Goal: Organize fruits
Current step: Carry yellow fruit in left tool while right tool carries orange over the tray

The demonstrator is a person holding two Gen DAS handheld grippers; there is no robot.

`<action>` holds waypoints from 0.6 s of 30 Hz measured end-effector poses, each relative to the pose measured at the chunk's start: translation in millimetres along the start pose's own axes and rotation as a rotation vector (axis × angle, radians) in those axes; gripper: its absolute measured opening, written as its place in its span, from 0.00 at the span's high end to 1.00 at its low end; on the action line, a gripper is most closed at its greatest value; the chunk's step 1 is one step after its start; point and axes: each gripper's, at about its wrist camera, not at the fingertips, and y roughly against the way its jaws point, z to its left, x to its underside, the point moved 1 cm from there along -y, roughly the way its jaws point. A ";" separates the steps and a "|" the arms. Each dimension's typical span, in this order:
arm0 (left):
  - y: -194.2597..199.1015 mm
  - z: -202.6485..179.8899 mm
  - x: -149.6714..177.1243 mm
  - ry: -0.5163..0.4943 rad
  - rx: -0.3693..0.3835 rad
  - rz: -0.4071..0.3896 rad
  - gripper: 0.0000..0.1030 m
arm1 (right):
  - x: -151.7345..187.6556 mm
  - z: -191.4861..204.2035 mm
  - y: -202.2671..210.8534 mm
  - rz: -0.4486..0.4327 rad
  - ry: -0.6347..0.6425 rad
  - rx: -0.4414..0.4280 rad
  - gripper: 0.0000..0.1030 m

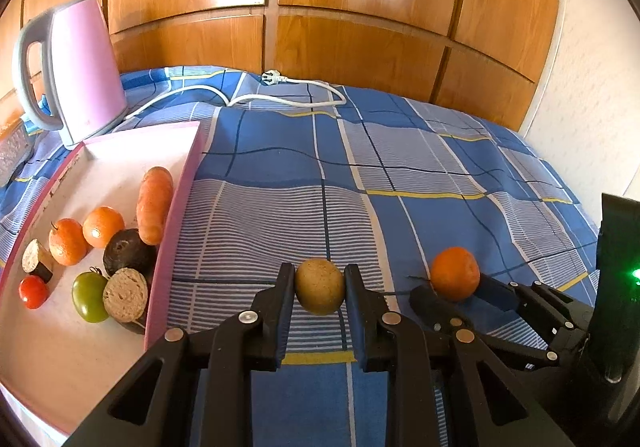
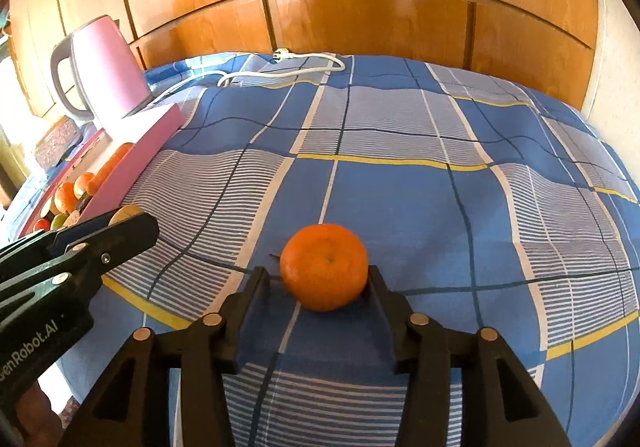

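Left gripper [image 1: 320,287] clamping brownish round fruit [image 1: 320,286] over checked cloth [image 1: 400,175], beside pink tray [image 1: 176,223]. Right gripper [image 2: 318,279] gaping around tangerine [image 2: 324,267] sitting on cloth, left pad clear.

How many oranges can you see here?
3: two oranges lie side by side in the pink tray; one orange sits on the checked cloth between the right gripper fingers. Others may be hidden.
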 end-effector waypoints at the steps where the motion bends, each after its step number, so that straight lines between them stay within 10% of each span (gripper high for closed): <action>1: -0.4 0.3 0.2 0.002 0.000 0.002 0.76 | 0.0 0.9 -0.5 0.001 0.005 -0.003 0.46; 12: -1.8 1.3 -0.3 0.007 0.000 0.004 0.76 | -12.6 -9.2 -6.3 0.018 -0.060 -0.010 0.45; 18: 3.1 2.8 -2.1 0.007 0.000 -0.012 0.76 | -13.4 -11.4 -5.3 0.024 -0.066 0.004 0.62</action>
